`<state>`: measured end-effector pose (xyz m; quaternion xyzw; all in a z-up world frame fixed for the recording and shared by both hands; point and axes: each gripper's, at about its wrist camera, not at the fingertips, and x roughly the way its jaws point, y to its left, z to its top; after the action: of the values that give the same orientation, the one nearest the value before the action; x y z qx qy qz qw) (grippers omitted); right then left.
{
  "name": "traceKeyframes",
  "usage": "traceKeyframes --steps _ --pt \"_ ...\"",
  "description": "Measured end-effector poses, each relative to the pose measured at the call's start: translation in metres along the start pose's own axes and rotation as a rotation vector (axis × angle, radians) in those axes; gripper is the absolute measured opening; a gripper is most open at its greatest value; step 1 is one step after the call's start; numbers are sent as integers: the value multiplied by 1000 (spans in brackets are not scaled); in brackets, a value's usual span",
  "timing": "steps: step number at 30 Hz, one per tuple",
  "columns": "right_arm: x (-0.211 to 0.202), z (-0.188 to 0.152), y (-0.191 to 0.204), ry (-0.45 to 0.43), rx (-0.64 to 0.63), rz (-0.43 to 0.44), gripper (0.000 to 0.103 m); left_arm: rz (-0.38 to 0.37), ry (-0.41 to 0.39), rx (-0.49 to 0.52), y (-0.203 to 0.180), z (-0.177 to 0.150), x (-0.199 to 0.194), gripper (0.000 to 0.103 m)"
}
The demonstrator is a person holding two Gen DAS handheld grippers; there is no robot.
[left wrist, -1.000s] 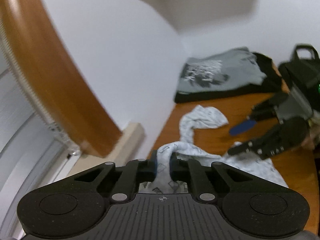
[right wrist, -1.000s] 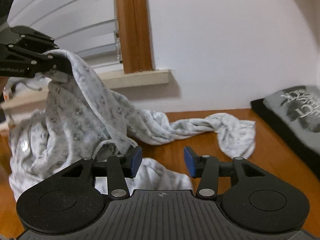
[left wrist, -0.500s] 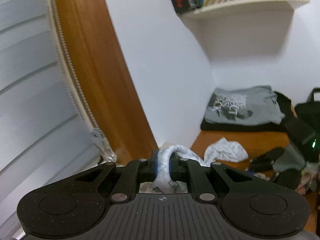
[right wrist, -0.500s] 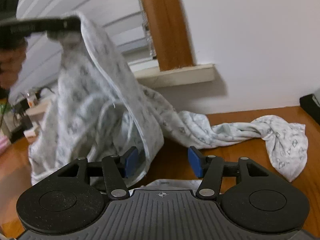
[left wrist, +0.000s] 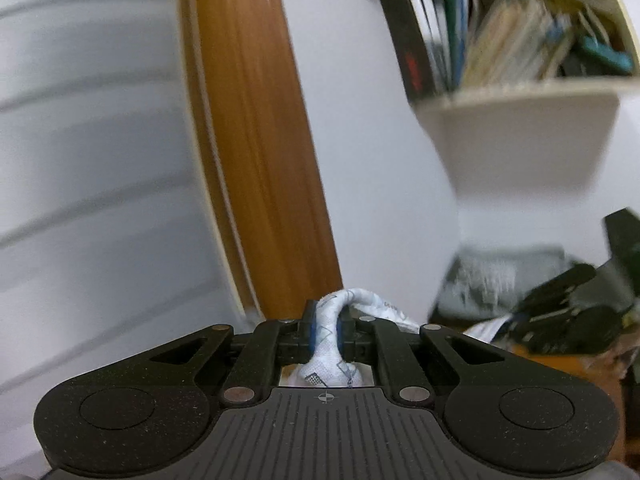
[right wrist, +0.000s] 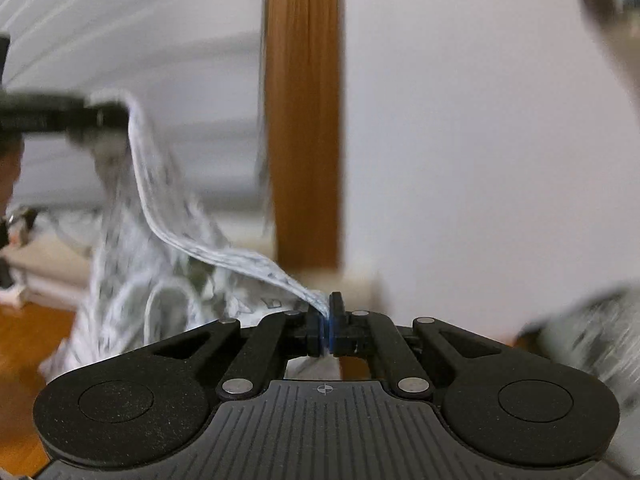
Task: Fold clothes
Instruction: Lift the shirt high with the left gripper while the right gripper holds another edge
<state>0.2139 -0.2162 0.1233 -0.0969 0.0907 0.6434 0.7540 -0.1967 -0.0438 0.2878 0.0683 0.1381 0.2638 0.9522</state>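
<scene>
A white garment with a grey print (right wrist: 160, 248) hangs in the air between both grippers. My left gripper (left wrist: 325, 330) is shut on a bunched part of the garment (left wrist: 332, 344), held high in front of the wooden window frame. In the right wrist view, my right gripper (right wrist: 326, 328) is shut on the hem of the same cloth, and the hem runs up and left to the left gripper (right wrist: 100, 116). The rest of the garment drapes down, blurred. The right gripper (left wrist: 560, 316) shows blurred at lower right in the left wrist view.
A folded grey printed shirt (left wrist: 492, 280) lies on a dark one on the wooden table (left wrist: 568, 360) at the right. A wall shelf with books (left wrist: 500, 40) hangs above. The wooden window frame (right wrist: 304, 120), blinds (right wrist: 140, 60) and a sill (right wrist: 352, 280) stand behind.
My right gripper has gone from open to shut on the garment's hem. Both grippers have risen, lifting the cloth off the table; the views now point higher at the wall and shelf.
</scene>
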Motion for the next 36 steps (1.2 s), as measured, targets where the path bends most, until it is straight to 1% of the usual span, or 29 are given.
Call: traceKeyframes --steps 3,7,9,12,14,18,22,25,28,30,32,36 --pt "-45 50 4 -103 -65 -72 3 2 -79 -26 8 27 -25 9" --pt "-98 107 15 -197 -154 -169 2 2 -168 -42 13 67 -57 9" --pt "-124 137 27 -236 -204 -215 2 6 -212 -46 14 87 -74 9" --pt "-162 181 52 -297 -278 -265 2 37 -287 -40 17 120 -116 9" --pt "-186 207 78 -350 -334 -282 2 58 -338 -35 19 141 -144 8" --pt "-248 251 134 -473 -442 -296 2 101 -438 -27 23 185 -200 9" --pt "-308 280 169 -582 -493 -310 2 143 -539 -18 27 228 -256 8" --pt "-344 294 183 -642 -507 -322 2 183 -571 36 17 256 -280 9" --pt "-360 295 184 -657 -506 -346 2 202 -561 75 6 268 -278 9" --pt "-359 288 180 -641 -499 -350 2 207 -539 92 3 267 -264 9" --pt "-347 277 170 -611 -497 -349 2 195 -490 97 2 261 -234 9" --pt "-294 253 134 -509 -487 -359 2 172 -380 107 -6 236 -158 9"
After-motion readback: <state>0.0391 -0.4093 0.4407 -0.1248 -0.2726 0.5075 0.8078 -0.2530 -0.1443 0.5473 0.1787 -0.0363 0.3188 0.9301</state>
